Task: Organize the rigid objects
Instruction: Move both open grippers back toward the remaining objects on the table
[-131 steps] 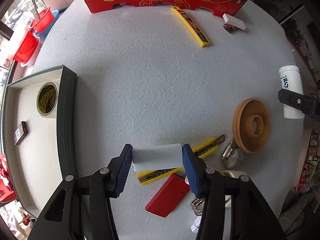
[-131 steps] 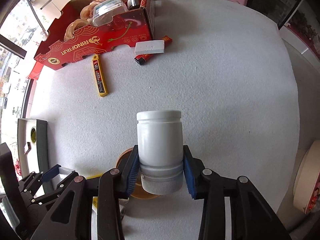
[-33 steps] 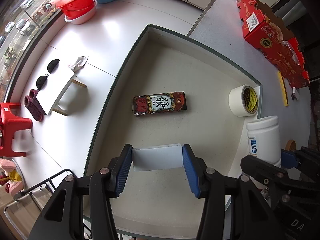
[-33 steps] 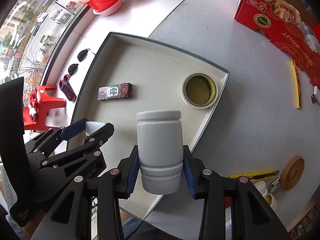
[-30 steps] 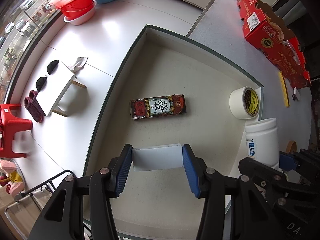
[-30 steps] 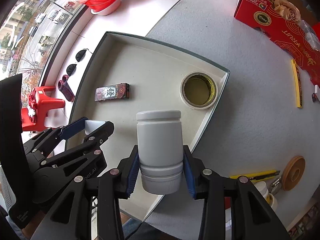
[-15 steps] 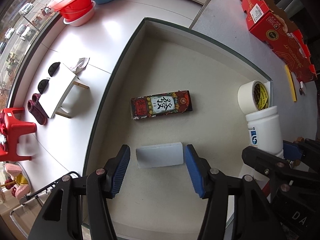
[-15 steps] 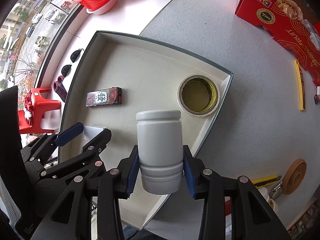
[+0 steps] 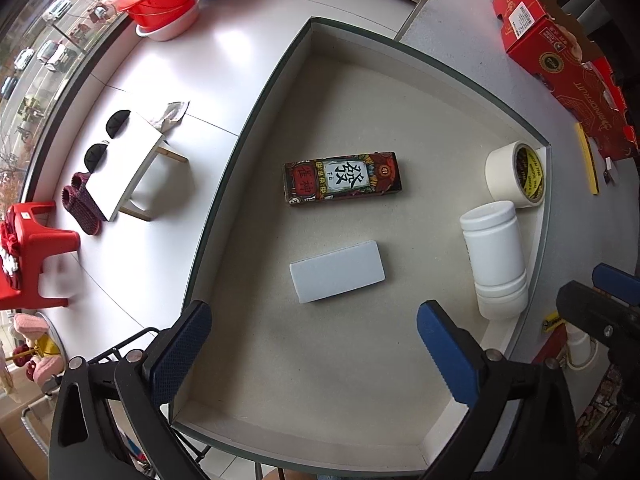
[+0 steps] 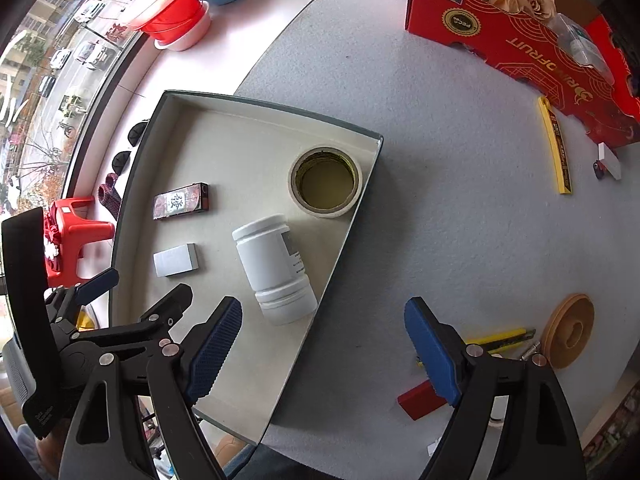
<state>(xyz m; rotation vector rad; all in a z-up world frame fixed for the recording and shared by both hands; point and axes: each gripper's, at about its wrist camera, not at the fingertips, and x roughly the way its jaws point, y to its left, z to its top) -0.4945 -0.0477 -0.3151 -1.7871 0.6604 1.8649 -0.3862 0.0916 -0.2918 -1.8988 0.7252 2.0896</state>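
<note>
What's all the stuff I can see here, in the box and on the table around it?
Tray: one, dark rim, pale inside, at the table's edge.
White block: one, lying flat in the tray.
White jar: one, on its side in the tray.
Tape roll: one, cream, in the tray's corner.
Patterned box: one, red and black, flat in the tray.
Red carton: one, at the table's far side.
Yellow cutters: two, one near the carton, one by the disc.
Tan disc: one, on the table.
Red flat piece: one, on the table.
Red basins: stacked on the floor.
Left tool: black, blue pads, opening, nothing between them.
Right tool: same, opening, empty.
</note>
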